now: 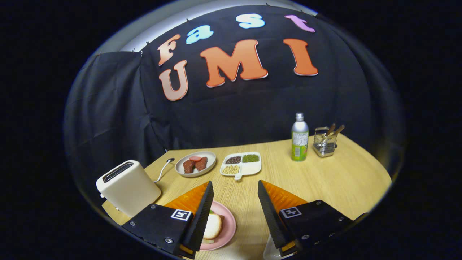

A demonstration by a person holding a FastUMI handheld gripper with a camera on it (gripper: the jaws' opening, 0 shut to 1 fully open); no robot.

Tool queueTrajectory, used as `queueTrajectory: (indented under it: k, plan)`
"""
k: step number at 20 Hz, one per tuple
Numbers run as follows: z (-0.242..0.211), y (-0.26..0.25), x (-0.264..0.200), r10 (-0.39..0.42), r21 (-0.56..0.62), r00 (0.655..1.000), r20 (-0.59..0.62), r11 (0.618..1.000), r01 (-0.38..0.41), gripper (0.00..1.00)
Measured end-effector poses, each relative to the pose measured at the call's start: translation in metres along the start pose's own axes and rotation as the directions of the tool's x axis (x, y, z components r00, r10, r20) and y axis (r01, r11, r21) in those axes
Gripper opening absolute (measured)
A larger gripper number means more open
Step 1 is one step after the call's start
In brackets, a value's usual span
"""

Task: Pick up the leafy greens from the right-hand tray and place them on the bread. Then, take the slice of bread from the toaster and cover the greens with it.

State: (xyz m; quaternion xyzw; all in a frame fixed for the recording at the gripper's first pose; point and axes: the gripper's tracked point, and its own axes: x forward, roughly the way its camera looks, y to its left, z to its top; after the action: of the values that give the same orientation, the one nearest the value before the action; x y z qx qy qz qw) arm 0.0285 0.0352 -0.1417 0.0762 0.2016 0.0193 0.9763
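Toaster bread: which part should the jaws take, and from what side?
Judging by the toaster, its slot faces up, so come from above and pinch the slice's top edge across its thin faces. The slice itself cannot be made out in the slot. The gripper is open above the table, beside the pink plate.

A pale wooden counter carries everything. On it stand a cream toaster with its cord, a grey plate of meat, a white divided dish of beans, a bottle, a wire basket, and a pink plate with bread. The tool hangs open above the counter.
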Motion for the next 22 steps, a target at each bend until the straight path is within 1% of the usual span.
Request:
queueTrajectory:
  k: [2, 4, 7, 10, 12, 13, 15, 19, 22]
  plan:
    - [0.024, -0.002, -0.011, -0.025, -0.039, 0.996, 0.085, 0.999, 0.028, 0.75]
    - [0.047, 0.0, -0.021, -0.032, -0.068, 0.986, 0.164, 0.997, 0.044, 0.74]
    - [0.07, 0.004, -0.035, -0.031, -0.092, 0.964, 0.264, 0.994, 0.057, 0.77]
    - [0.085, 0.006, -0.044, -0.029, -0.143, 0.936, 0.352, 0.986, 0.084, 0.81]
    - [0.091, 0.013, -0.049, -0.019, -0.157, 0.926, 0.377, 0.984, 0.084, 0.87]
    - [0.093, 0.017, -0.053, -0.012, -0.157, 0.923, 0.385, 0.985, 0.078, 0.92]
    - [0.1, 0.022, -0.057, 0.002, -0.158, 0.917, 0.4, 0.985, 0.067, 0.97]
    - [0.123, 0.032, -0.07, 0.028, -0.19, 0.88, 0.475, 0.979, 0.071, 0.97]
    - [0.131, 0.045, -0.079, 0.057, -0.216, 0.855, 0.516, 0.974, 0.066, 0.97]
